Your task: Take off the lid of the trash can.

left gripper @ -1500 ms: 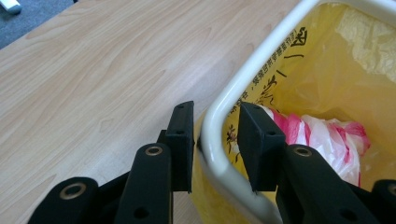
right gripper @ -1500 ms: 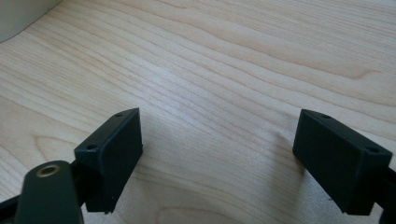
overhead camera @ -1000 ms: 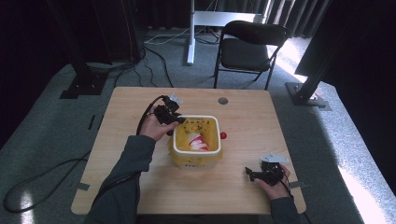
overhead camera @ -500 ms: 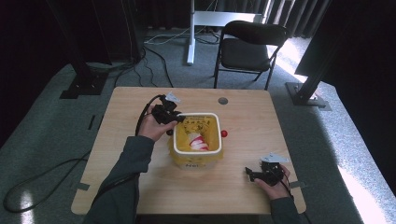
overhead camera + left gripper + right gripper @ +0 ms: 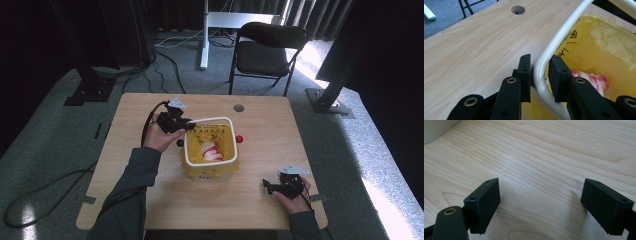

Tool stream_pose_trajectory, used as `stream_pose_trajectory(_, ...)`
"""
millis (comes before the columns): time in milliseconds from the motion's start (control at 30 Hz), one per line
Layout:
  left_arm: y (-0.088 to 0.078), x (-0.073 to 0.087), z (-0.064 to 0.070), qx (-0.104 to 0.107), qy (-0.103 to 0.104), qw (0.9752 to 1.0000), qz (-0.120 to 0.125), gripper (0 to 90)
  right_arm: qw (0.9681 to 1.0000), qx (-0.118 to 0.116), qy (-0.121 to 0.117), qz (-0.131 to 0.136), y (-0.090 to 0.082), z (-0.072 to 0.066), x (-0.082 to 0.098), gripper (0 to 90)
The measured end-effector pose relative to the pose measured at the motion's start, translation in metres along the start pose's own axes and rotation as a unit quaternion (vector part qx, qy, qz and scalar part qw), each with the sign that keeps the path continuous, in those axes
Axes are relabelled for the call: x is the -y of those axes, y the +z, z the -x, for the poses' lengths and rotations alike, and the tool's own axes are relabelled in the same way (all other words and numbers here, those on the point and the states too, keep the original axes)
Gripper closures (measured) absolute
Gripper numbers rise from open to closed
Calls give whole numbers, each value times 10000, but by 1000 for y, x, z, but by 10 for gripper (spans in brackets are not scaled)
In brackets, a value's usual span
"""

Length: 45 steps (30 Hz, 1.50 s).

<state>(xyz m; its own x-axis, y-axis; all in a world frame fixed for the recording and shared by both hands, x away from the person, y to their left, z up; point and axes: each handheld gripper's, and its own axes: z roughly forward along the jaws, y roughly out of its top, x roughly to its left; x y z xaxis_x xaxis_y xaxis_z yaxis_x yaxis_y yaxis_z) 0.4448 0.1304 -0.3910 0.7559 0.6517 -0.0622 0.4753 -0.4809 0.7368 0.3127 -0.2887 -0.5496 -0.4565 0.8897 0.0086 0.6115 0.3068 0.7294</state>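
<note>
The table [image 5: 150,200] is taken up at its middle by a bin [image 5: 210,122] with a white rim, lined with a yellow bag [image 5: 227,140]; the bag is folded over the rim, presumably so that it is held open for rubbish. Inside the bin a red-and-white wrapper [image 5: 210,151] is seen lying on the bag's bottom. The rim's far left corner is clamped by the left gripper [image 5: 187,125]; in the left gripper view the white tube [image 5: 541,70] is pressed between the two pads, narrowly set, which suggests that the bin is being steadied or is about to be shifted. The right gripper [image 5: 267,187] is rested near the table's near right corner, well apart from the bin; its jaws are spread wide over bare wood with nothing between them, so it is judged to be waiting. A small red ball [image 5: 239,139] is seen just beside the bin's right wall, and a dark one [image 5: 179,143] by its left wall under the left hand; either could be knocked if the bin is slid. A chair [image 5: 270,47] is stood beyond the table, out of the way.
</note>
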Motion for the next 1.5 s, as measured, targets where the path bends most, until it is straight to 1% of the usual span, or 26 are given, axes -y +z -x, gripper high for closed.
stream_pose_trajectory(67,-5,1,-1,36,-62,10000,68,738,10000,0,4,0,0,0,0,152)
stream_pose_trajectory(233,-17,5,-4,25,-141,9997,188,742,10000,0,2,-2,0,0,0,152)
stream_pose_trajectory(467,-29,16,-13,45,-316,9990,296,744,10000,3,2,-2,0,0,0,152)
stream_pose_trajectory(767,-44,29,-25,-11,-459,9983,353,746,10000,2,0,-1,0,0,0,152)
stream_pose_trajectory(1000,-54,38,-31,-53,-482,9984,297,746,10000,1,1,-1,0,0,0,152)
stream_pose_trajectory(1333,-71,48,-38,-144,-553,9977,365,746,10000,2,-2,-1,0,0,0,153)
stream_pose_trajectory(1500,-80,56,-44,-183,-641,9970,405,746,10000,2,-2,-2,0,0,0,152)
